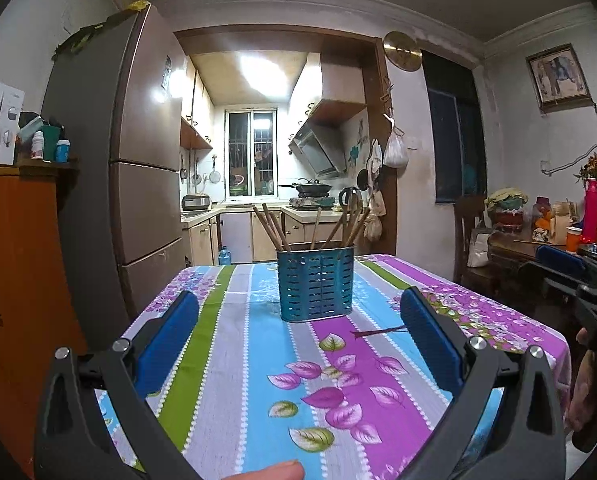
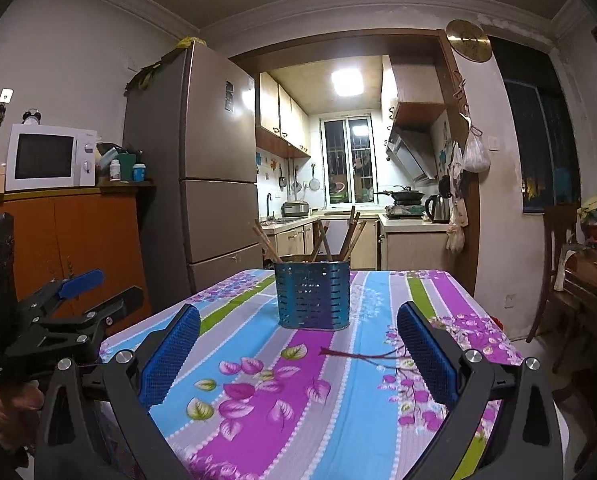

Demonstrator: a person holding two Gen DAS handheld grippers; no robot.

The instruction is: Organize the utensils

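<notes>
My left tool [image 1: 298, 320] is a matt black plastic frame of two curved arms with triangular cut-outs, each arm carrying round silver screws, and its fingers [image 1: 169, 336] are faced with ribbed blue pads. My right tool [image 2: 298, 328] is built the same, its blue pads [image 2: 426, 354] showing a fine mesh texture. Bare skin shows at the edges: a fingertip [image 1: 274, 471] low in the left view, and a hand [image 2: 8, 414] on a black handle.

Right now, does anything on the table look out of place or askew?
Nothing stands out. The blue utensil holder stands upright on the floral tablecloth, with the chopsticks inside it leaning outward at mixed angles. Both hand-held grippers, left and right, are open and empty.
</notes>
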